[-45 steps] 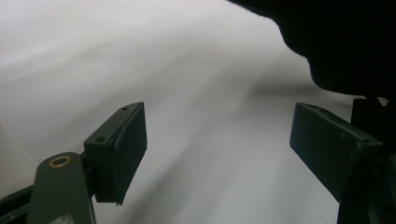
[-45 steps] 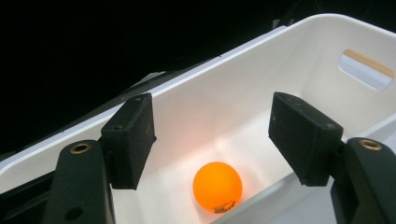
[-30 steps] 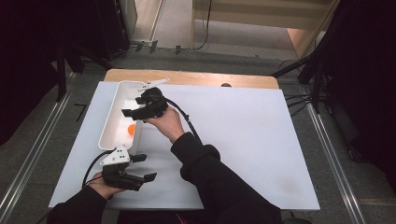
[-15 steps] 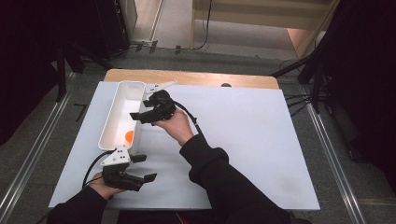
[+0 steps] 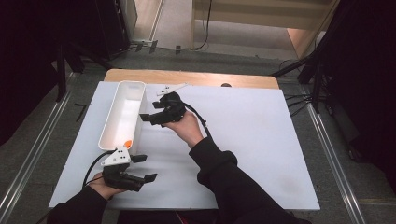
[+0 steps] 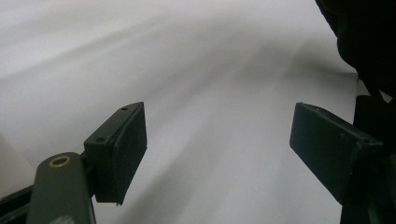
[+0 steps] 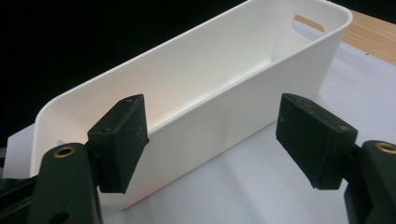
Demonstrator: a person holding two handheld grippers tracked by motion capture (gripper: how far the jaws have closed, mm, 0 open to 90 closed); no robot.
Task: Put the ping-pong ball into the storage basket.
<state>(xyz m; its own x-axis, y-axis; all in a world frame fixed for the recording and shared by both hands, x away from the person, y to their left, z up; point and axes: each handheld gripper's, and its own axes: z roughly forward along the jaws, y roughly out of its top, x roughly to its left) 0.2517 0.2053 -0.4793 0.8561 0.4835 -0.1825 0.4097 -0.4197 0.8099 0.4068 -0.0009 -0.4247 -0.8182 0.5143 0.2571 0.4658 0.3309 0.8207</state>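
The right tool [image 5: 152, 116] is farther toward the far end of the counter than a second ago, when it hung over the near part of the bin; it now sits beside the bin's [image 5: 122, 99] right wall, about halfway along it, with the jaws pointing at that wall. The left tool [image 5: 142, 169] has not moved: it rests at the near left of the white sheet [image 5: 261, 140], just past the bin's near end. The orange thing [image 5: 127, 143], earlier partly covered by the right hand, now shows at the bin's near end, right behind the left tool's grey plate [image 5: 116, 156].

The right tool's jaws stand wide apart with nothing between them; in the right gripper view [image 7: 212, 140] they frame the bin's long wall [image 7: 233, 116], which lies close in front of them. The left tool's jaws are also spread and bare, over plain white sheet in the left gripper view [image 6: 217, 140].

What the orange thing is cannot be made out; it is small and half hidden by the plate. The bin's inner floor looks bare in the right gripper view, but its near end is cut off there. A dark sleeve [image 6: 369, 42] blocks the upper right corner of the left gripper view. A wooden edge [image 5: 196, 78] of the counter shows beyond the sheet.
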